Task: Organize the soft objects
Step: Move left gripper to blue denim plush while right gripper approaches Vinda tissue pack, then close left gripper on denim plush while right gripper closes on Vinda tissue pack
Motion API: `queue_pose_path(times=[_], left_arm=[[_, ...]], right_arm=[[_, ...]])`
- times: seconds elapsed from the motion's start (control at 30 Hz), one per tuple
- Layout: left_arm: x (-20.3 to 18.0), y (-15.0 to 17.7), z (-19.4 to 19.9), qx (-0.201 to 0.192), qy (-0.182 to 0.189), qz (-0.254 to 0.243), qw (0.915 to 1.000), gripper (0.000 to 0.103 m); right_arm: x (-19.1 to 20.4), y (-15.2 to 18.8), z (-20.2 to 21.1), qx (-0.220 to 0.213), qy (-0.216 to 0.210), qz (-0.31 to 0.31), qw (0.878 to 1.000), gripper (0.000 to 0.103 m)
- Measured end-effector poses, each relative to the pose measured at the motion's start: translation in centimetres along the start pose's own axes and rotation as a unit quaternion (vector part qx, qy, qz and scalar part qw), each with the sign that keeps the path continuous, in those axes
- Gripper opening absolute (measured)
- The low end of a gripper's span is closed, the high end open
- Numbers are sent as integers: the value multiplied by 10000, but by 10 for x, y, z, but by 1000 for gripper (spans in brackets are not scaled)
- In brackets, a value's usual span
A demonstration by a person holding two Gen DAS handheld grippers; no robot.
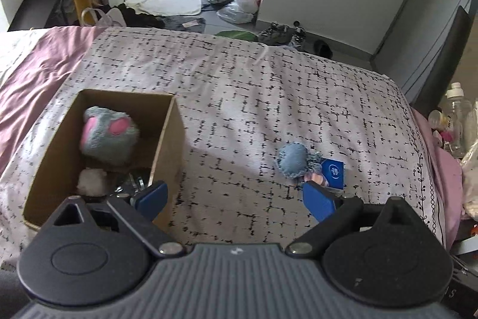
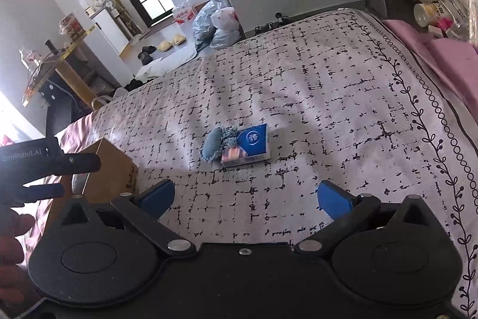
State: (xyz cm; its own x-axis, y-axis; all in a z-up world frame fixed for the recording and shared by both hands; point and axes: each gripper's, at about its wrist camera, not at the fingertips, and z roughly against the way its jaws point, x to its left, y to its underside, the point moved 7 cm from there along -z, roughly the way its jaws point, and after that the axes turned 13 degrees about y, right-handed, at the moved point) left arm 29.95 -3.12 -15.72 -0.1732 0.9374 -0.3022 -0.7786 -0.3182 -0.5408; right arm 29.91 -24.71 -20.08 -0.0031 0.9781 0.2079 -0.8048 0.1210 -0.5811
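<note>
Both grippers' fingers spread, empty. Blue plush toy [image 2: 214,148] and tissue pack [image 2: 252,146] ahead of right gripper [image 2: 245,196]; next: grasp, carry to box [image 1: 98,151] beside left gripper [image 1: 236,196].

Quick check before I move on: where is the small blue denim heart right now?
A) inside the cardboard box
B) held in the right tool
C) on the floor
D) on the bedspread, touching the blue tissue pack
D: the denim heart lies on the bedspread against the blue tissue pack, outside the cardboard box; both tools are open and hold nothing.
</note>
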Motion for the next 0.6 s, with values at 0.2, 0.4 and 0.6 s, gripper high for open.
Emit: queue_pose_path(times=[0.2,0.4,0.6], left_arm=[[-8,-3,-21,99,149,-26,9998,95],[-9,-9,-48,193,185,60,9996,91],[-12,-16,-81,341,266,157,9989,87]], right_arm=[[-7,-3,-16,91,-211,-257,9994,100],[-11,-6,-39,277,-343,-459,9980,77],[-11,-14,-64,458,-513,-728,9950,73]])
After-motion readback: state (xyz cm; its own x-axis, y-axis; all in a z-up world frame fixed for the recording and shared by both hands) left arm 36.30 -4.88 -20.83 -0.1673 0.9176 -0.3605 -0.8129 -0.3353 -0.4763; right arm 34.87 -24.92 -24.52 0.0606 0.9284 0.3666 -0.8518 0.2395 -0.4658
